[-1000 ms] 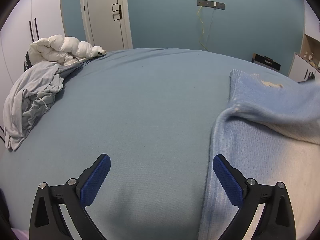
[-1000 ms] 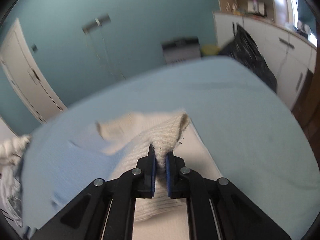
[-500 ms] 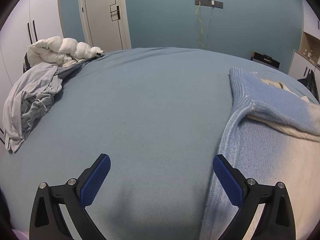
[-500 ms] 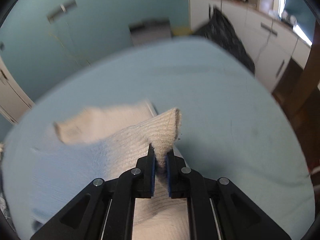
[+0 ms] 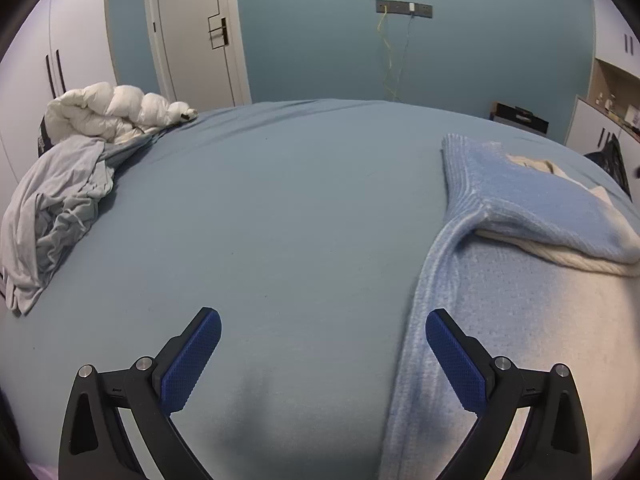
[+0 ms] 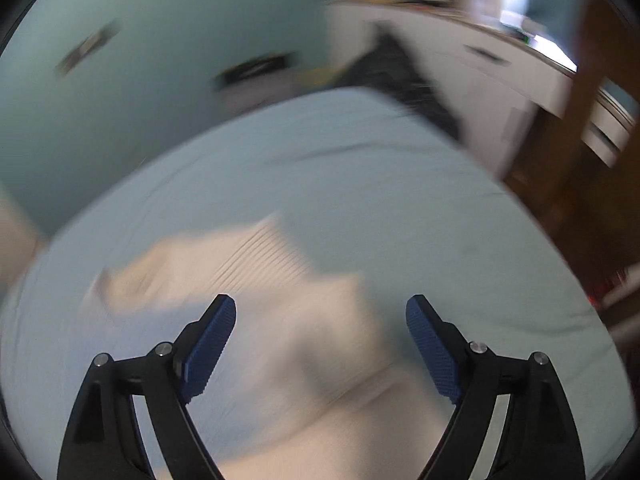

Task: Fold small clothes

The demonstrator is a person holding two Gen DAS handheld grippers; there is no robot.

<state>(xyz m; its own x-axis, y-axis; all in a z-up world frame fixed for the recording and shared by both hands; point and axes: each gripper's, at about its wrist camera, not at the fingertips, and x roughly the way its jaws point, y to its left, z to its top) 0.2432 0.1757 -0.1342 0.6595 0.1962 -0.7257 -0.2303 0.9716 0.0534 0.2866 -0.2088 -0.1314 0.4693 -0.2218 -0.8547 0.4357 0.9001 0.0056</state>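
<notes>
Sweater (image 5: 532,216), a blue-and-cream knit, lies on the bed (image 5: 288,216) with one sleeve folded across its body; nearest, the left gripper (image 5: 322,360) hovers wide open and empty beside its edge, while the right gripper (image 6: 320,340) is opening its jaws above the blurred cream knit, nothing pinched between them. That looks like a fold just being let go, so the next move likely calls for a fresh grasp on an unfolded edge. Farther off, crumpled grey clothes (image 5: 52,216) and a white duvet (image 5: 112,112) sit at the bed's far corner.

A folded sweater (image 5: 532,216) lies on the bed's (image 5: 280,208) right, crumpled clothes (image 5: 56,204) far left.
</notes>
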